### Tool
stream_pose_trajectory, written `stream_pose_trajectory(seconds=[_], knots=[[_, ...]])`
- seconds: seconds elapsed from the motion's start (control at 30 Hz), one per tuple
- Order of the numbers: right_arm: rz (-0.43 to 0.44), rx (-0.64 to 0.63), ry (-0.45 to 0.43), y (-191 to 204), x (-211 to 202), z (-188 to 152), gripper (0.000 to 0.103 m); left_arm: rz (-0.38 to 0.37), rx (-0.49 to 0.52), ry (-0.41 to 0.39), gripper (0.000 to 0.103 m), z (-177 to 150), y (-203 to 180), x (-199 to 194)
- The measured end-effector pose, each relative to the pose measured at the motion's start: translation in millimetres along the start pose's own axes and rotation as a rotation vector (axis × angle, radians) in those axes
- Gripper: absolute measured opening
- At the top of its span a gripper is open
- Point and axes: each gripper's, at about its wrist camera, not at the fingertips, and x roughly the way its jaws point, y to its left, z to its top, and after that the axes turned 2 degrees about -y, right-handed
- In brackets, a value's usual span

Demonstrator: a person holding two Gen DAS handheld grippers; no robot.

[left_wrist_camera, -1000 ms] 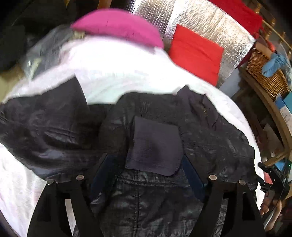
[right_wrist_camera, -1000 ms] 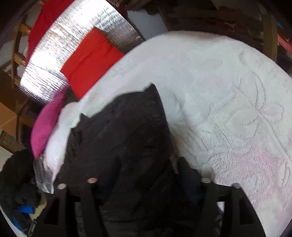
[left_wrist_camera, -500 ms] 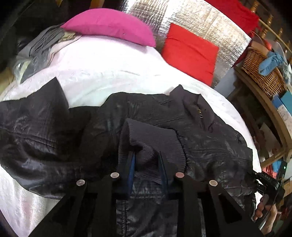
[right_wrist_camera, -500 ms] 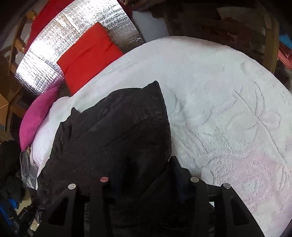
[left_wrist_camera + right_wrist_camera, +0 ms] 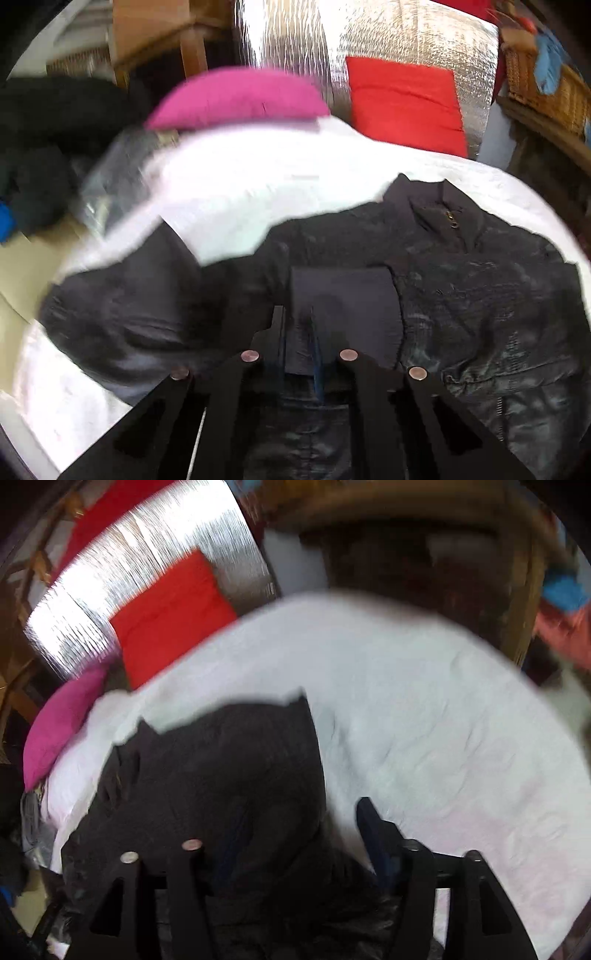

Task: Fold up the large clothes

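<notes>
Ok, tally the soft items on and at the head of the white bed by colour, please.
Black quilted jacket: 1
Pink cushion: 1
Red cushion: 1
Total: 3, on the white bedspread.

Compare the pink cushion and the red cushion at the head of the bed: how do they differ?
The pink cushion looks rounded and lies on the white bedcover; the red cushion looks flat and square-edged, propped up against the silver foil panel. Pink sits left, red right. Both are plain, single-coloured cushions beyond the black jacket.
</notes>
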Motion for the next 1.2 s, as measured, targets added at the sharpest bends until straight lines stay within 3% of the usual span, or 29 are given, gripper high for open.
stream_pose_trajectory(seconds=[0.07, 0.23, 0.4, 0.57, 0.63, 0.8, 0.9, 0.97, 1.03, 1.1, 1.2], knots=[[0.054, -0.038, -0.070, 13, -20, -2, 0.073, 0.019, 0.021, -0.016, 0.013, -2, -2, -6], [0.216, -0.208, -0.065, 65, -31, -24, 0.073, 0.067, 0.077, -0.035, 0.013, -9, -6, -5], [0.262, -0.349, 0.033, 116, -9, -59, 0.073, 0.072, 0.077, -0.043, 0.013, -12, -5, -4], [0.177, -0.402, 0.231, 136, 37, -90, 0.072, 0.059, 0.066, -0.040, 0.013, -15, 0, -3], [0.167, -0.415, 0.215, 139, 33, -91, 0.072, 0.052, 0.066, -0.042, 0.013, -15, 1, -4], [0.291, -0.359, 0.111, 147, 2, -81, 0.072, 0.028, 0.056, -0.047, 0.013, -17, 2, -6], [0.331, -0.362, 0.113, 154, 4, -82, 0.072, 0.024, 0.053, -0.054, 0.013, -18, 2, -11], [0.304, -0.381, 0.154, 160, 15, -89, 0.072, 0.010, 0.047, -0.057, 0.017, -19, 3, -16], [0.236, -0.417, 0.228, 163, 38, -96, 0.073, -0.001, 0.033, -0.066, 0.038, -19, 5, -22], [0.204, -0.470, 0.192, 170, 41, -103, 0.073, 0.010, 0.026, -0.099, 0.050, -21, 10, -34], [0.181, -0.480, 0.198, 175, 42, -105, 0.073, 0.020, 0.008, -0.134, 0.052, -22, 20, -48]])
